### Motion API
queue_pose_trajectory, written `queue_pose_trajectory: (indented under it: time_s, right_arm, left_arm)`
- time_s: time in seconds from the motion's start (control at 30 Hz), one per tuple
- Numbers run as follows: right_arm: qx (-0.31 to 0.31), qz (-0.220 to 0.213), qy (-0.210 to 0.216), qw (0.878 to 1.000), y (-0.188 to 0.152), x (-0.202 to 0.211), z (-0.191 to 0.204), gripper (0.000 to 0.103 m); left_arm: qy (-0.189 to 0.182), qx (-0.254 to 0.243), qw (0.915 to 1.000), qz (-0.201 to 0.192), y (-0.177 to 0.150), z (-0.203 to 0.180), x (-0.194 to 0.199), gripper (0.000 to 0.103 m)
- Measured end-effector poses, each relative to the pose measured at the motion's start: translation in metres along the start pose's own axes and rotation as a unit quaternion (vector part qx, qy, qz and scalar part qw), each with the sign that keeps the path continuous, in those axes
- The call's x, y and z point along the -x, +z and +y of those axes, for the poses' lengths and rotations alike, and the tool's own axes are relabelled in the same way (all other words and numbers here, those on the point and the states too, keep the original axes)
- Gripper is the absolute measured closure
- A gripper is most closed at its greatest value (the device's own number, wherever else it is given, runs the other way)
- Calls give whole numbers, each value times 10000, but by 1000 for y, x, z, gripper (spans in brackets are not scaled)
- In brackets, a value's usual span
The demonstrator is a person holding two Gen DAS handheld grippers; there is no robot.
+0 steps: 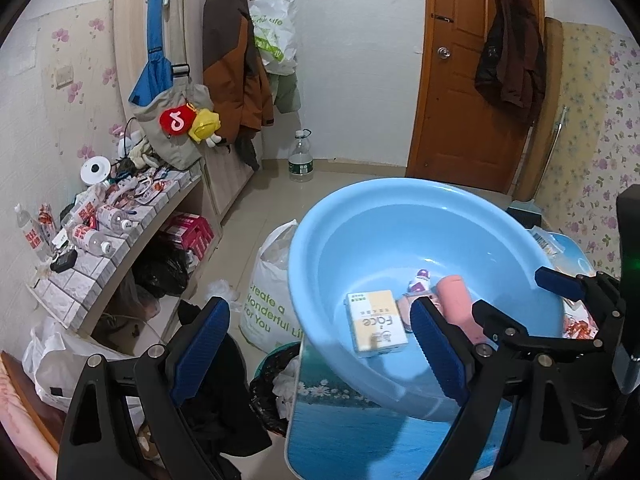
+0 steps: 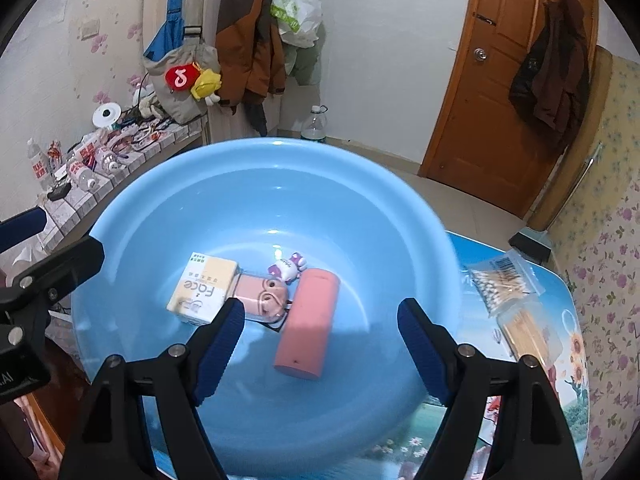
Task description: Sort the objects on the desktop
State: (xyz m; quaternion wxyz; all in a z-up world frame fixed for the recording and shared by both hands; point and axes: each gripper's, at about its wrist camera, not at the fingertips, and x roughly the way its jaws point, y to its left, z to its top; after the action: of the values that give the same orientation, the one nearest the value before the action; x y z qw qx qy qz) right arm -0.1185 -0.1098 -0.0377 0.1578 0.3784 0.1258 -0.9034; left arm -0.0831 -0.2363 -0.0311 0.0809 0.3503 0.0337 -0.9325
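A light blue basin [image 1: 400, 188] [image 2: 280, 144] stands on the picture-covered table [image 2: 568, 364]. In it lie a yellow-white "Face" tissue pack [image 1: 374, 324] [image 2: 206, 288], a pink cylinder [image 1: 454, 296] [image 2: 308, 320], a small pink gadget with a cord [image 2: 260, 294] and a purple-white figurine [image 1: 419, 280] [image 2: 288, 266]. My right gripper [image 2: 322, 308] hangs open over the basin; the pink cylinder lies below between its fingers, untouched. My left gripper [image 1: 318, 308] is open and empty at the basin's left rim.
A bag of cotton swabs [image 2: 504, 280] and a pack of wooden sticks [image 2: 528, 332] lie on the table right of the basin. Left of the table are a black-lined bin [image 1: 276, 376], a white bag [image 1: 268, 300] and a tiled shelf [image 1: 100, 272] with bottles.
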Motion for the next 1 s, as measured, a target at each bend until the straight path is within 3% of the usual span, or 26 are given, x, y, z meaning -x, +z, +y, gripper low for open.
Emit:
queue_pose_trajectory:
  time_s: [0.27, 0.73, 0.87, 1.0]
  right_arm:
    - [-211, -201, -9, 9996, -9, 34, -26, 22]
    - [-553, -668, -238, 9960, -40, 129, -94, 22]
    - [-698, -746, -286, 9944, -49, 147, -114, 22]
    - [-798, -835, -307, 9928, -62, 162, -126, 22]
  left_arm:
    - [-69, -165, 9997, -181, 2, -27, 27, 11]
    - [-308, -384, 9976, -488, -3, -86, 80, 10]
    - [-361, -459, 9962, -639, -3, -107, 98, 0]
    - [-462, -528, 9950, -709, -5, -123, 110, 0]
